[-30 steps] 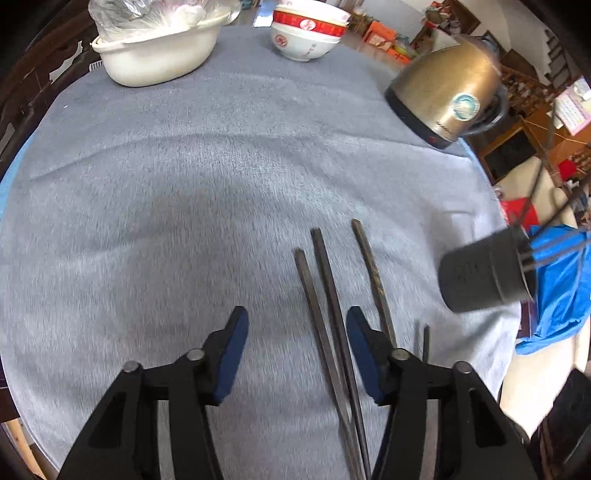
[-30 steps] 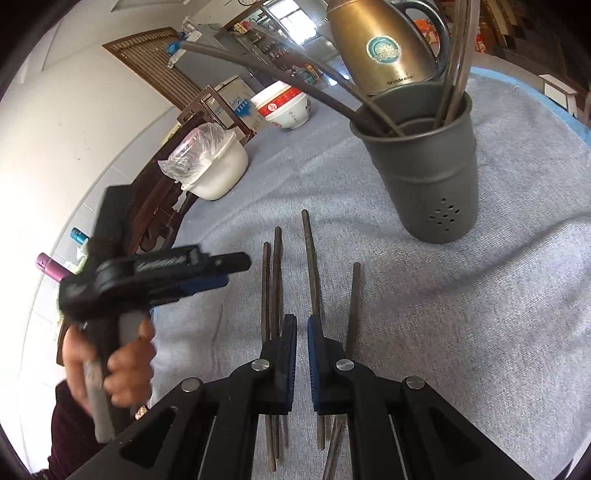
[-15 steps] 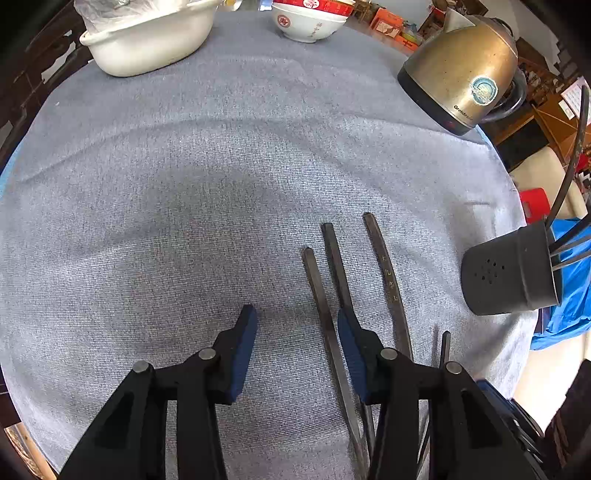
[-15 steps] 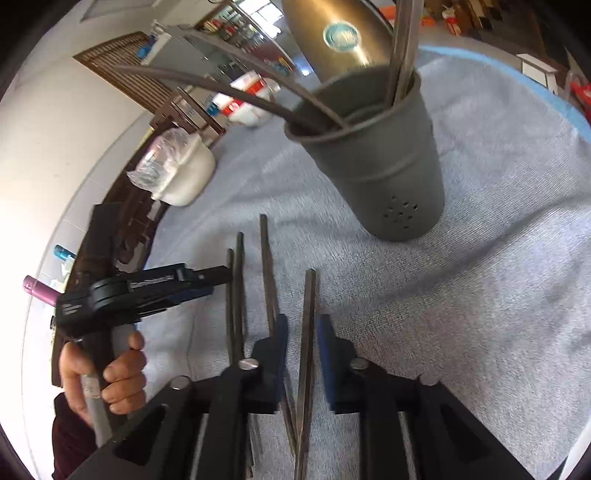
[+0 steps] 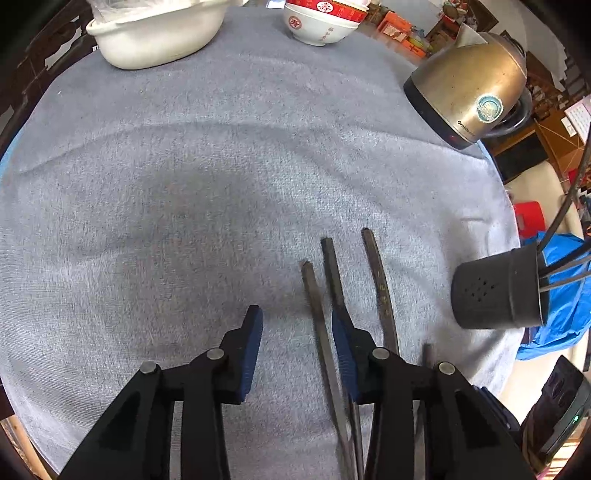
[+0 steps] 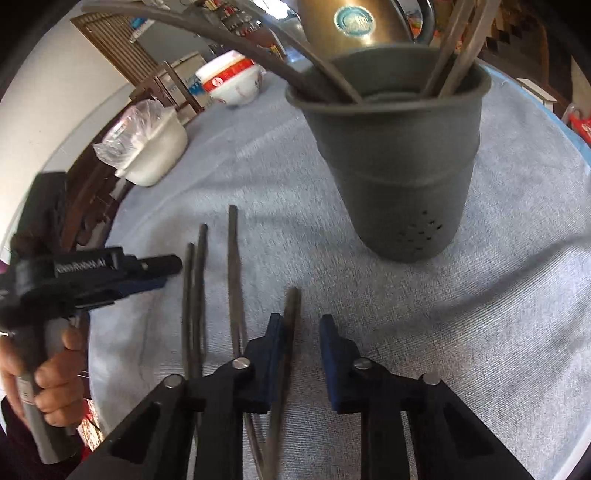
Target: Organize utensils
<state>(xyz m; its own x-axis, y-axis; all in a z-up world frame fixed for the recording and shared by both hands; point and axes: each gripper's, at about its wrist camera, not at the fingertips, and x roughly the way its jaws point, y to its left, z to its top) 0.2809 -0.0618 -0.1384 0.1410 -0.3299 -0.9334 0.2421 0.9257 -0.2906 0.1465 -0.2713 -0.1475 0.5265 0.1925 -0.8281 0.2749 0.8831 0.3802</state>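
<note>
Several dark chopsticks (image 5: 380,284) lie side by side on the grey tablecloth (image 5: 184,166). My left gripper (image 5: 295,325) is open above the cloth, its right finger over one chopstick and another lying between the fingers. My right gripper (image 6: 301,332) is open and empty, low over the cloth, with the rightmost chopstick (image 6: 290,314) by its left finger. The dark grey utensil holder (image 6: 399,177) stands just ahead of it, with several chopsticks in it. The holder also shows in the left wrist view (image 5: 498,291). The left gripper also shows in the right wrist view (image 6: 110,273).
A brass-coloured electric kettle (image 5: 469,85) stands behind the holder. A white tub (image 5: 159,33) with a plastic bag and a red-and-white bowl (image 5: 321,18) sit at the far edge. Blue fabric (image 5: 561,295) hangs off the table's right edge.
My right gripper has opened and shifted right, closer to the holder. My left gripper has moved slightly forward over the chopsticks and stays open.
</note>
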